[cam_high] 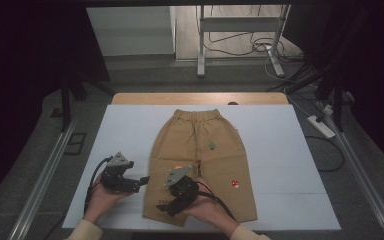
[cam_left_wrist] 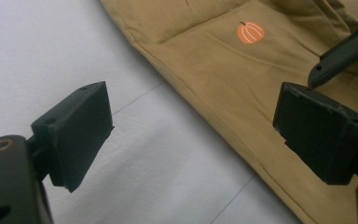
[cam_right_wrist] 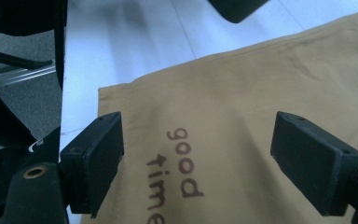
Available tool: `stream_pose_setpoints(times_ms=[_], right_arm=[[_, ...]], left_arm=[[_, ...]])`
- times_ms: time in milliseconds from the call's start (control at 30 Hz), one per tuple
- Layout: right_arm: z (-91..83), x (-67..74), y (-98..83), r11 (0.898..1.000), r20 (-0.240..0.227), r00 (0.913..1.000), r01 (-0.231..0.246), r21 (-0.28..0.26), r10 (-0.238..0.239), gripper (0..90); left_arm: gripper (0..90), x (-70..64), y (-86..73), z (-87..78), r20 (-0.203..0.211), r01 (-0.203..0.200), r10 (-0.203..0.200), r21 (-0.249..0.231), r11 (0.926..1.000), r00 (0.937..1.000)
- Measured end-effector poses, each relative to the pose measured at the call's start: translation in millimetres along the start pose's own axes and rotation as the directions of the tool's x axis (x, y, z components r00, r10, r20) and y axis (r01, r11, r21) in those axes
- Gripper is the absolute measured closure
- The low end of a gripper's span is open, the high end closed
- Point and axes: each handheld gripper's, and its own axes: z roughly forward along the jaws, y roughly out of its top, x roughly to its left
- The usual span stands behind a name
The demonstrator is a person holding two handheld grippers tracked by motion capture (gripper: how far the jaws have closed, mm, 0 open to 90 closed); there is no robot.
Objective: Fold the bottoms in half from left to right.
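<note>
Lying flat on the white table cover [cam_high: 280,145], the tan trousers [cam_high: 200,150] have the waistband at the far side and both leg hems toward the person. Fabric judged light, soft and limp: it will drape and crease when lifted, so a pinch at a stitched edge should hold best, at the hem or the side seam. The right gripper [cam_high: 172,206] hovers over the left leg's hem, jaws spread wide and empty, straddling the printed "good time" lettering [cam_right_wrist: 177,177]. The left gripper [cam_high: 130,182] sits off the cloth just beside the outer seam, jaws likewise wide apart and holding nothing; an orange pumpkin patch [cam_left_wrist: 251,32] lies ahead of it. Part of the near hem is hidden under the right hand [cam_high: 205,207]. Small motifs on the right leg are too small to read clearly from the high view.
</note>
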Motion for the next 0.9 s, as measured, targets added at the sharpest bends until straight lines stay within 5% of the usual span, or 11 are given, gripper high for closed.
stream_pose_setpoints(times_ms=[900], right_arm=[[29.9,22.4,11.5,0.997,-0.041,0.9974,0.061,0.038,-0.059,17.3]], left_arm=[[12.0,3.4,-2.4,-4.0,-0.015,0.017,-0.017,-0.011,0.9998,0.9997]])
